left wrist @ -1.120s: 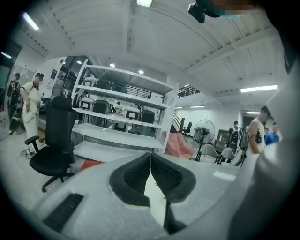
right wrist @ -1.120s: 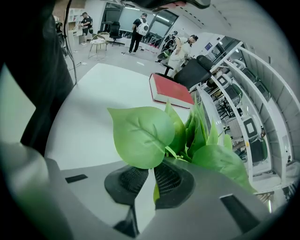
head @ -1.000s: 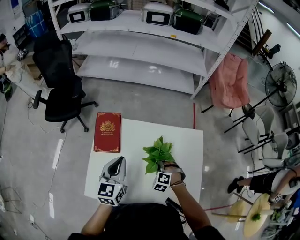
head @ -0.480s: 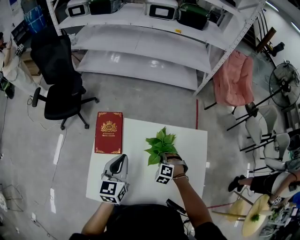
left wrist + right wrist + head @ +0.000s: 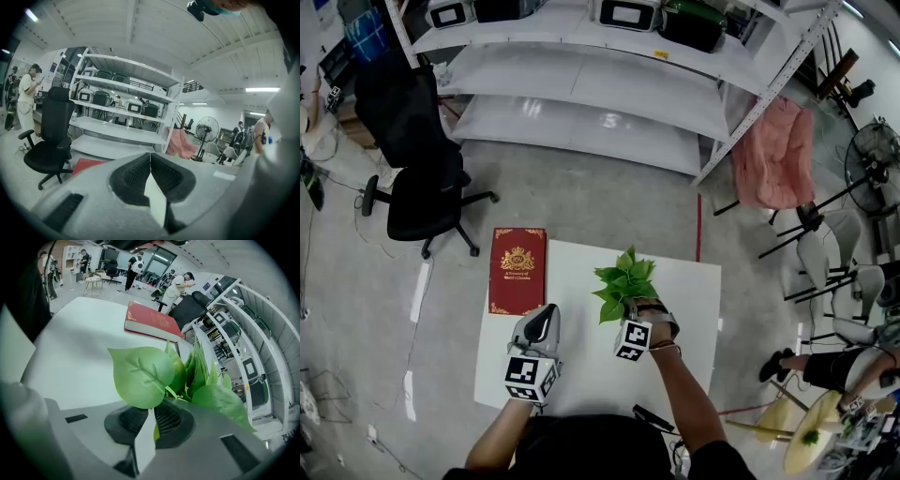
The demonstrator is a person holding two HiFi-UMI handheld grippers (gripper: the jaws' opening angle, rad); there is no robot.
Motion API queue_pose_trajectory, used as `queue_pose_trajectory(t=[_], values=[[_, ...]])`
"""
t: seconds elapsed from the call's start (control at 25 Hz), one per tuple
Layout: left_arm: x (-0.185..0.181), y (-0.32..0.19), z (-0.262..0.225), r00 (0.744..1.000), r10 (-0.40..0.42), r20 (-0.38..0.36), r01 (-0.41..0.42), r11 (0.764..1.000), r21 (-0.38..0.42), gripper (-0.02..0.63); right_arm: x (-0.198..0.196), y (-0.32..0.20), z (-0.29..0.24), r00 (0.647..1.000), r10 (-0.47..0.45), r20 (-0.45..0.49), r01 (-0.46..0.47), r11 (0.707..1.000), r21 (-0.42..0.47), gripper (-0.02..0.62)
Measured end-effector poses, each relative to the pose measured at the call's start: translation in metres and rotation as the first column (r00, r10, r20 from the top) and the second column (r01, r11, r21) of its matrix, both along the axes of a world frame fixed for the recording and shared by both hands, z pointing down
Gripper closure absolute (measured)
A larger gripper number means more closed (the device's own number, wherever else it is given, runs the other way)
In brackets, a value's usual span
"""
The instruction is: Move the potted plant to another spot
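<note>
Between the right gripper's (image 5: 152, 412) jaws, pinched on a green stem, sits the potted plant (image 5: 143, 373) — leaves just ahead. Light and floppy, probably; gripping lower seems safer. Left gripper (image 5: 150, 163) closed, empty.

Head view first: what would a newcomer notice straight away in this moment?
The bright green potted plant stands out against the white table, with the right gripper closed on its foliage. A red book lies at the table's far left corner; the left gripper, shut and empty, is at the near left.
</note>
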State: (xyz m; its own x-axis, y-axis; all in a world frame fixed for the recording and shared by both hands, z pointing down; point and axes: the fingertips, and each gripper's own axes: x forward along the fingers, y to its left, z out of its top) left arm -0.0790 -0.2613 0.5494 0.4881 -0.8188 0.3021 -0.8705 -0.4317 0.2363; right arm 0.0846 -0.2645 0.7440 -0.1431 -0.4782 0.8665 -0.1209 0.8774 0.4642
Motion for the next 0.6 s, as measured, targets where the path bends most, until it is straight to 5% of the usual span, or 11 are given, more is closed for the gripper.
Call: queue_pose_trajectory(t=[0.6], values=[[0.007, -0.014, 0.017, 1.000, 0.009, -0.012, -0.010, 0.999, -0.044, 0.588, -0.005, -0.029, 0.012, 1.000, -0.006, -0.008, 0.006, 1.000, -0.014, 0.575]])
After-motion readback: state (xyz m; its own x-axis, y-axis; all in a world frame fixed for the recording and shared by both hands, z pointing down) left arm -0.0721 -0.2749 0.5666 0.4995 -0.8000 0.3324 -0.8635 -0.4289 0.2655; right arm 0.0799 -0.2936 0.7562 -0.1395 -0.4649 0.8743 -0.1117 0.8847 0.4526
